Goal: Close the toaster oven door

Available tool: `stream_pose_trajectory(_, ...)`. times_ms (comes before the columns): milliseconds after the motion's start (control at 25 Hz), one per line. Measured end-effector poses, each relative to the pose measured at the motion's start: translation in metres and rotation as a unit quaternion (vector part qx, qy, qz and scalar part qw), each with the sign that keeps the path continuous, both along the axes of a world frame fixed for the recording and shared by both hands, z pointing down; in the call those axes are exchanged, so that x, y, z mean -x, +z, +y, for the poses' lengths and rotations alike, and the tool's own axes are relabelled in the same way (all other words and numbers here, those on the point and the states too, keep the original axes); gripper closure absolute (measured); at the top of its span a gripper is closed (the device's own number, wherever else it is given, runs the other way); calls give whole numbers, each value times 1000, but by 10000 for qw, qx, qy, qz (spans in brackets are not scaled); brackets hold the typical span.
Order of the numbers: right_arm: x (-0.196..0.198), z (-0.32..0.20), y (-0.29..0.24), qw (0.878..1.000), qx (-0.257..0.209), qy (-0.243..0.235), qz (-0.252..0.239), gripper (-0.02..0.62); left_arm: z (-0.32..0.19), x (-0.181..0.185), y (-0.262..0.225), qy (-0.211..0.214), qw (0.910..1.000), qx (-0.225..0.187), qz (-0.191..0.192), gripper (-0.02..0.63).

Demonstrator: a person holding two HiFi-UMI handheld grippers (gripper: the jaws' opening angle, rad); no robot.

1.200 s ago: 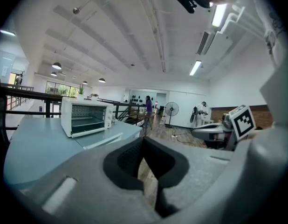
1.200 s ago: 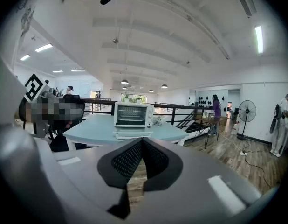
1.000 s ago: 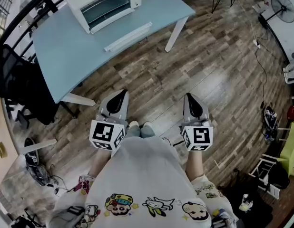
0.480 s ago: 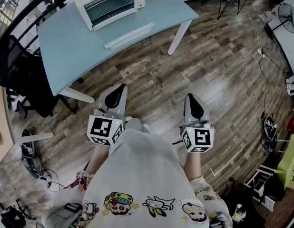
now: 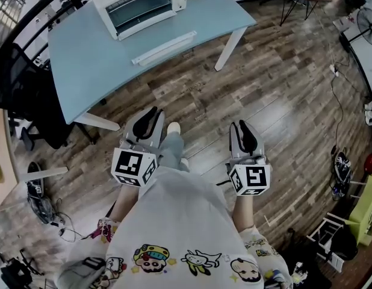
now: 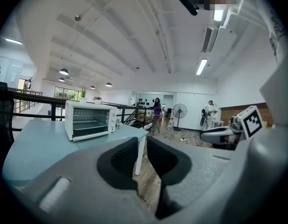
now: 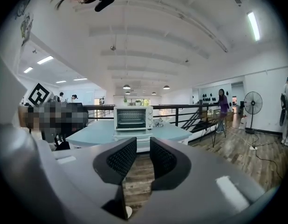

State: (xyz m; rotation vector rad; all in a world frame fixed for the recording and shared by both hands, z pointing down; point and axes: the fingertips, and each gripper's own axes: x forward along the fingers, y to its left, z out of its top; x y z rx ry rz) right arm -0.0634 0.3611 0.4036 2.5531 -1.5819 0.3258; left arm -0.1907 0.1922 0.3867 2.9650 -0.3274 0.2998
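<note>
The white toaster oven [image 5: 141,5] stands on a light blue table [image 5: 83,71] at the top of the head view. Its door hangs open, and the long white handle edge [image 5: 165,47] juts toward me. Both grippers are held over the wooden floor, well short of the table. My left gripper [image 5: 151,116] is open and empty; in the left gripper view the oven [image 6: 88,120] sits far off to the left of the left gripper [image 6: 142,146]. My right gripper [image 5: 244,131] has its jaws opening with nothing between them. The right gripper [image 7: 143,148] points at the oven [image 7: 132,118].
A black chair [image 5: 29,113] stands left of the table. The table's white leg [image 5: 229,44] reaches the floor ahead of the right gripper. My foot [image 5: 173,128] shows between the grippers. Cables and gear lie at the floor's right edge [image 5: 342,161]. People and a fan [image 7: 252,104] are far off.
The jaws of both grippers have parted from shut. A foot has stepped forward between the grippers. The table and oven have shifted slightly in the head view.
</note>
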Motion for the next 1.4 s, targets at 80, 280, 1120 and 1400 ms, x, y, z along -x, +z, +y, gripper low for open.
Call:
stream_pose_trajectory(80,-8,-11,2,10000,3,-44,-22,505,-12,-9,1,-33,10000,-2,14,551)
stream_pose_trajectory(280,-35,-46,2,9999,43,-123,-52,495,-44,-39,3,-48,10000,76,17,537)
stream_pose_trajectory(1120,-107,-212,-13,9990,152,-409,90,494,-202,-110,-8,-214,9992,132,301,537)
stream_pose_trajectory(1400,-108,-241,-6,9978,311,-581,38,494,-226,-105,-2,-334,9986,310,273,537)
